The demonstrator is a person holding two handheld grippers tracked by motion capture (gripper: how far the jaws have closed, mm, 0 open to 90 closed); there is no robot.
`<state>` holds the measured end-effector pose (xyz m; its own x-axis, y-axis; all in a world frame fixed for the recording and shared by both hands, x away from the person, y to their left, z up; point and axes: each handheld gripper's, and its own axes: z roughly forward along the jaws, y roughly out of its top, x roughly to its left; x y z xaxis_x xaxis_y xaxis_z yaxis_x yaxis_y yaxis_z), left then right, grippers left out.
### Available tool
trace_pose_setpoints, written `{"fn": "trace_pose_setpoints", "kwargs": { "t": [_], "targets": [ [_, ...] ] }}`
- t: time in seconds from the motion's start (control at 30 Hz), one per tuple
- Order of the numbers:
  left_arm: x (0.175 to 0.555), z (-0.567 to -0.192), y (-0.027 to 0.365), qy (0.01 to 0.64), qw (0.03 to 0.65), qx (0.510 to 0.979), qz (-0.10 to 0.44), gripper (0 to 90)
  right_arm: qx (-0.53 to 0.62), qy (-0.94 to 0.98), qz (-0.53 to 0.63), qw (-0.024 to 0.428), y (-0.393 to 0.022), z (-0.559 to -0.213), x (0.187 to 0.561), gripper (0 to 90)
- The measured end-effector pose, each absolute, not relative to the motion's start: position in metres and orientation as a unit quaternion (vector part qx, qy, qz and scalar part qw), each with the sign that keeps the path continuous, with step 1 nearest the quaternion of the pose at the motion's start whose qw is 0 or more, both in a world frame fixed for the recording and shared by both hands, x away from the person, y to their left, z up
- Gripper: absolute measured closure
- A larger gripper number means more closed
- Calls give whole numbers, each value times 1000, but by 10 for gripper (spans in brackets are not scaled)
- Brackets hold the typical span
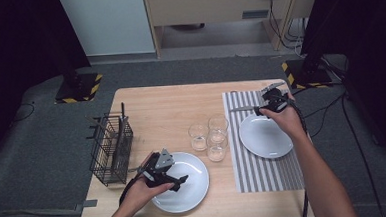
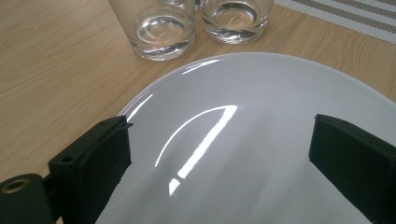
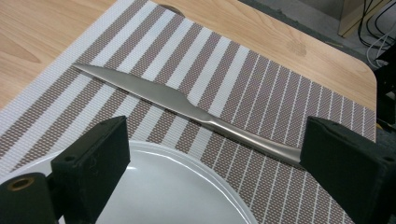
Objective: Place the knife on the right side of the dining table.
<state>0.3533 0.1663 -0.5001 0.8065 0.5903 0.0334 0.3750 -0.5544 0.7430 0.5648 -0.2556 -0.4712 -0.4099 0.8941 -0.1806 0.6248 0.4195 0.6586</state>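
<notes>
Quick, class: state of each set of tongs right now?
Left tongs: open, empty, over the near plate.
Right tongs: open; knife lies on the placemat.

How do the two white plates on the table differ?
The near plate lies on bare wood; the far plate lies on the striped mat. The near plate looks larger. A knife lies just beyond the far plate; the near plate has glasses beyond it. Both are round, white and empty.

Overhead light, even on the desk (image 1: 171, 104); room corners fall to near-black in the high view. Strong curved glare streak on the near plate (image 2: 261, 116) (left gripper view). Knife (image 3: 187, 106) sharp; the tongs' near parts soft. Shadows faint, short.
</notes>
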Motion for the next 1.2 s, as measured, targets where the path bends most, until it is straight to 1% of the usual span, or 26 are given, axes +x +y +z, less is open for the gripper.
{"fn": "trace_pose_setpoints", "kwargs": {
  "t": [0.2,0.53,1.2],
  "targets": [
    [353,-500,168,278,383,870,140,48,481,795,262,263,-254,-467,563,83],
    [353,-500,166,277,383,870,138,47,490,786,282,249,-253,-464,554,71],
    [353,-498,168,280,387,868,138,45,488,775,324,237,-243,-461,520,54]
  ]
}}
